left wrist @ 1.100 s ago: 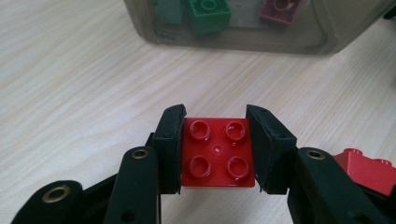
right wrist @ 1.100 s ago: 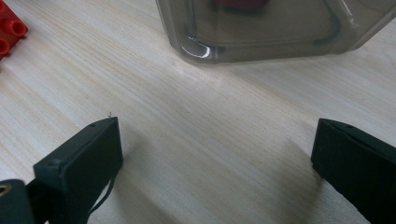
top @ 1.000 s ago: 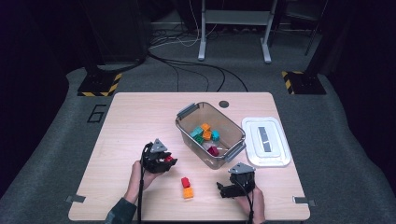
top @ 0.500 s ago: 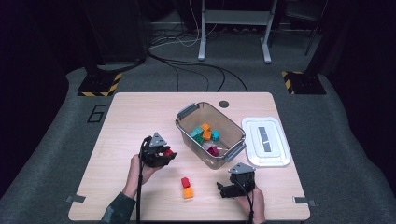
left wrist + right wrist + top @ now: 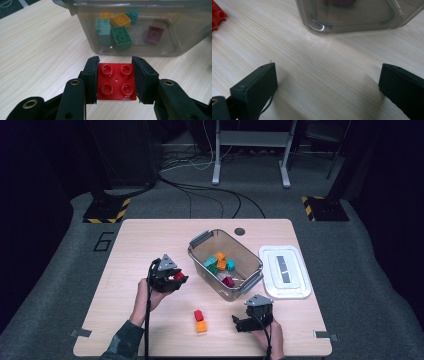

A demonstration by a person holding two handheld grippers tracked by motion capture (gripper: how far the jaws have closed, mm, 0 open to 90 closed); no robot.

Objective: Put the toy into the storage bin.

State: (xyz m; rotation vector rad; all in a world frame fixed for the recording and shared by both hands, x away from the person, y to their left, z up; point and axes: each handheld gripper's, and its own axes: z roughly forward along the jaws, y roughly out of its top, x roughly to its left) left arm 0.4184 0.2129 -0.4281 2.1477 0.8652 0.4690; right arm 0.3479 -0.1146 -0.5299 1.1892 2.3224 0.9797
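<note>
Left gripper (image 5: 116,81) clamped red brick (image 5: 116,82) at lower centre of left gripper view, studs up, facing clear bin (image 5: 140,30), likely for drop-in. Right gripper (image 5: 328,82) rested low on table (image 5: 317,72), jaws wide apart, empty, near spare bricks (image 5: 200,321).

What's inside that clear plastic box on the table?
The clear box holds loose toy bricks: orange, teal, green and dark pink. Anything lying beneath those bricks is covered.
</note>
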